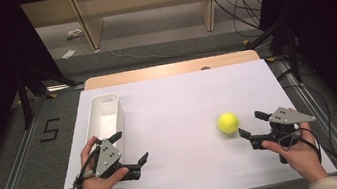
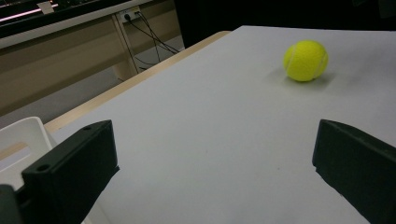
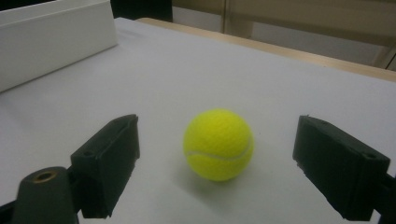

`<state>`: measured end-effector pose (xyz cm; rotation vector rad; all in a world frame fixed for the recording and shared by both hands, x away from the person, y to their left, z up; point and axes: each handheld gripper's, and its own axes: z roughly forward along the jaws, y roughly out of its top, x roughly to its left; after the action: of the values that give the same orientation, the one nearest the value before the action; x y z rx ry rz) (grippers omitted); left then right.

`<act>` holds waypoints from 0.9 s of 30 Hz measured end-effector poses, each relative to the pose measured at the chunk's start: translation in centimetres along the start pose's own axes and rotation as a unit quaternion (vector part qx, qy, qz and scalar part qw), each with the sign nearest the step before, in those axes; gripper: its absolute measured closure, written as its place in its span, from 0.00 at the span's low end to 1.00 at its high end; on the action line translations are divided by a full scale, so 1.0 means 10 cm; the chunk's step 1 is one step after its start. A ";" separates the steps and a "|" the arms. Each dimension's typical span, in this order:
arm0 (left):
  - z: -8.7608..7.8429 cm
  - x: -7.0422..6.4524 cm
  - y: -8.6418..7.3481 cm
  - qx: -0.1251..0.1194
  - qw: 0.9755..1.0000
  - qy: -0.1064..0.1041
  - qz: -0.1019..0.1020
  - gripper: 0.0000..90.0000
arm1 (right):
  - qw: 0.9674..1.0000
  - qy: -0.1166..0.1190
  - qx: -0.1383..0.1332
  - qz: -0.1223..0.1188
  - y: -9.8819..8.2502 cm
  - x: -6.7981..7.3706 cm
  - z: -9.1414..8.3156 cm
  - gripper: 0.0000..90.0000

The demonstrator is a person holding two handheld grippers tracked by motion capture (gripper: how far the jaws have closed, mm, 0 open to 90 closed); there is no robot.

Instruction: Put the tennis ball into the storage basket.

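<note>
Tennis ball [image 1: 228,123], yellow, sits on the white table cover [image 1: 178,108], right of centre, near the person's side. Big things first: the white cover spans nearly the whole table, a strip of wooden table edge [image 1: 171,69] showing at the far side. White bin [image 1: 104,118], long and open-topped, lies along the left part of the cover, well apart from the ball. Left gripper [image 1: 132,148] held in the left hand [image 1: 96,183] just beside the bin's near end, jaws spread wide with nothing between them; in the left gripper view the ball [image 2: 306,60] is far off toward the upper right and a corner of the bin [image 2: 21,135] shows at lower left. Right gripper [image 1: 253,124] held in the right hand [image 1: 299,153], just right of the ball, jaws spread wide and aimed at it. In the right gripper view the ball [image 3: 219,144] rests on the cover just ahead of the two jaws, centred between them, touching neither; the bin wall [image 3: 56,39] sits at upper left.
</note>
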<state>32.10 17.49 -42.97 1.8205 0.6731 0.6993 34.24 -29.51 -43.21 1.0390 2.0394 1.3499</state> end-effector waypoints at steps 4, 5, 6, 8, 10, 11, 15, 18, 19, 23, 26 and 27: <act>0.00 -0.01 0.00 0.000 1.000 -0.002 0.001 0.00 | 1.000 -0.004 0.001 -0.001 0.01 0.00 -0.01 0.17; -0.01 -0.01 -0.01 0.000 1.000 -0.002 0.000 0.00 | 1.000 -0.005 0.000 0.001 0.01 0.00 -0.01 0.17; 0.00 -0.01 -0.01 0.000 1.000 -0.003 0.000 0.00 | 1.000 -0.006 0.001 0.002 0.01 0.00 0.00 0.17; -0.01 -0.02 0.00 -0.001 1.000 -0.003 0.002 0.00 | 1.000 -0.006 0.001 0.001 0.01 0.00 0.01 0.17; -0.01 -0.02 0.00 -0.002 1.000 -0.006 0.002 0.00 | 1.000 -0.008 0.004 0.001 0.02 0.00 0.03 0.17; -0.01 -0.02 0.00 -0.002 1.000 -0.006 0.002 0.00 | 1.000 -0.008 0.003 0.000 0.02 0.01 0.04 0.17; -0.01 -0.02 0.00 -0.002 1.000 -0.005 0.003 0.00 | 1.000 -0.004 0.006 -0.007 0.05 0.04 0.11 0.17; -0.01 -0.02 0.01 -0.004 1.000 -0.005 0.002 0.00 | 1.000 -0.004 0.008 -0.008 0.07 0.06 0.14 0.17; -0.01 -0.02 0.01 -0.003 1.000 -0.005 0.003 0.00 | 1.000 -0.005 0.009 -0.010 0.08 0.06 0.17 0.17; -0.01 -0.02 0.01 -0.004 1.000 -0.005 0.001 0.00 | 1.000 -0.007 0.016 -0.015 0.10 0.07 0.25 0.17; -0.01 -0.02 0.01 -0.004 1.000 -0.005 0.000 0.00 | 1.000 -0.009 0.018 -0.018 0.10 0.06 0.27 0.17; -0.01 -0.02 0.01 -0.004 1.000 -0.005 0.000 0.00 | 1.000 -0.011 0.022 -0.020 0.11 0.05 0.32 0.17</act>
<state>31.88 17.38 -42.86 1.8151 0.6623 0.6927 36.63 -27.10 -43.45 1.0228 2.0699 1.2735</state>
